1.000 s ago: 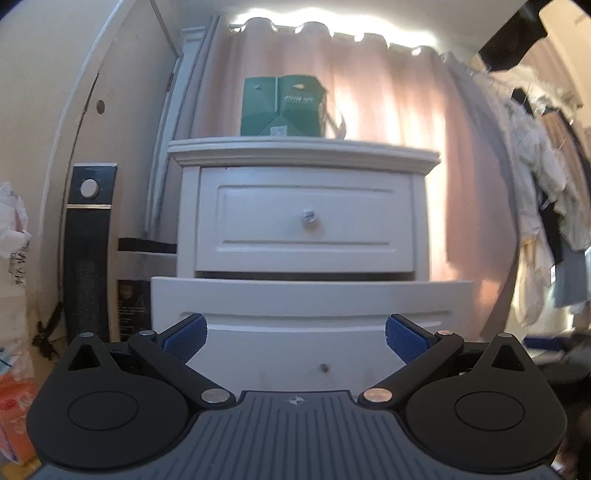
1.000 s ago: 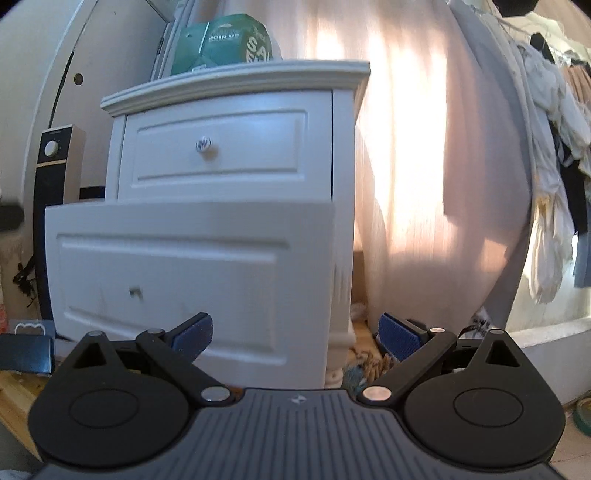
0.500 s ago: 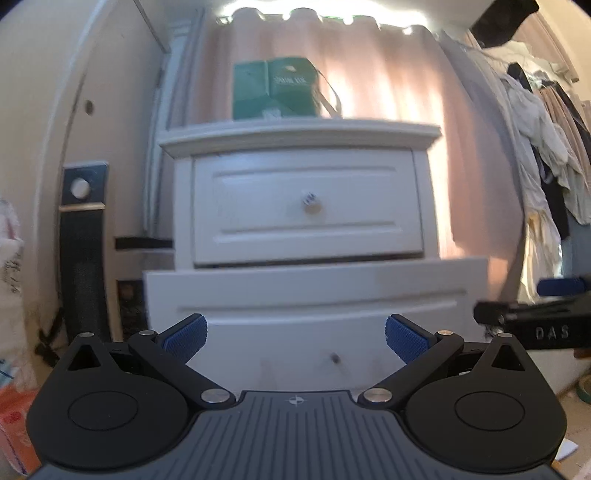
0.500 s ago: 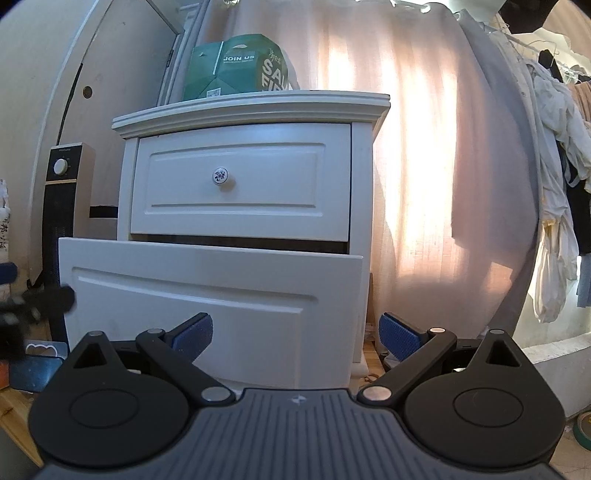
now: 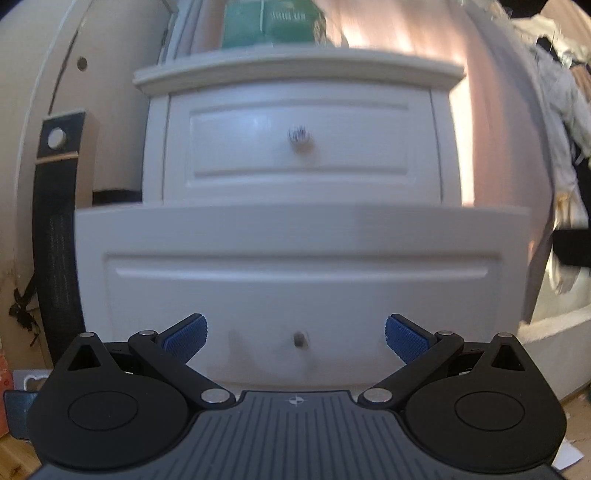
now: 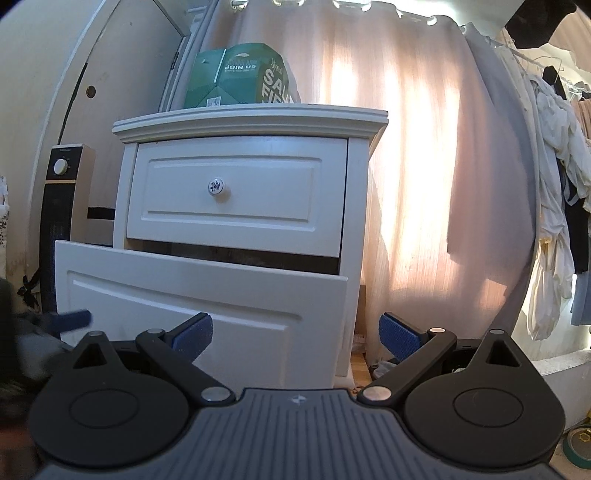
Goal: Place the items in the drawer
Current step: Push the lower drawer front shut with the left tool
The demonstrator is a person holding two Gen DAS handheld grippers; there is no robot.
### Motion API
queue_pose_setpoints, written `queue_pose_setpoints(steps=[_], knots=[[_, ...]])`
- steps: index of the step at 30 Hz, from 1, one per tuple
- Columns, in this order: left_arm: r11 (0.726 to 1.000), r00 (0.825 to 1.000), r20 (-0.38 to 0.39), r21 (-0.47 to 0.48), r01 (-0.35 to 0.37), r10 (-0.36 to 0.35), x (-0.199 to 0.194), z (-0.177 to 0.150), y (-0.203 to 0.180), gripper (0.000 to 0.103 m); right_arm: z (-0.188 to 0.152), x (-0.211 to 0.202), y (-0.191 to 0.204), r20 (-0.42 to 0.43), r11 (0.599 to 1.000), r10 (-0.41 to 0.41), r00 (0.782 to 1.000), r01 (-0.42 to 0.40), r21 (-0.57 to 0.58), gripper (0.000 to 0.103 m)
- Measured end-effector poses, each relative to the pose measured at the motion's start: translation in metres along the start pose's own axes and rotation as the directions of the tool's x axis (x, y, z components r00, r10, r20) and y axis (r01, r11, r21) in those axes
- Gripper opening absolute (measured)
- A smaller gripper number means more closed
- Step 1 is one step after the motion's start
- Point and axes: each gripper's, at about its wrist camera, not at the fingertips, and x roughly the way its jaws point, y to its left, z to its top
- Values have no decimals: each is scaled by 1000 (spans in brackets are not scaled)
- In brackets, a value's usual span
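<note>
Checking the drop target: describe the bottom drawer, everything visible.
The bottom drawer is white, painted wood by its look, with a raised-panel front. It is pulled out from the nightstand, leaving a dark gap under the shut top drawer. Where the top drawer has a knob, it shows only a small dark hole or stub. Its inside is hidden. Nothing touches it; both claws are open and empty.

Left wrist view is smearing pretty much everything: the knob on the top drawer is blurring into a grey smudge, and the green box is getting cut off by the top edge, print unreadable. The lower drawer is hiding its inside behind its own front. A dark blurry shape is poking in at the right wrist view's left edge, can't tell what.
</note>
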Motion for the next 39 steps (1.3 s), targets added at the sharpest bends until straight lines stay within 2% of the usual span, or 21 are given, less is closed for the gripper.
queue_pose_setpoints(steps=[5, 8, 25, 39], knots=[[999, 1000, -22, -30, 17, -17, 16, -7, -4, 103, -3, 5, -5, 3, 1000, 13, 1000, -13, 6, 103], [1000, 1000, 2, -13, 10, -10, 16, -5, -7, 103, -5, 8, -7, -5, 1000, 9, 1000, -9, 13, 103], [999, 999, -15, 14, 37, -37, 38, -1, -7, 103, -16, 19, -14, -6, 998, 36, 999, -36, 58, 103], [999, 999, -19, 28, 36, -35, 64, 5, -8, 103, -13, 30, -10, 11, 999, 39, 999, -39, 3, 103]])
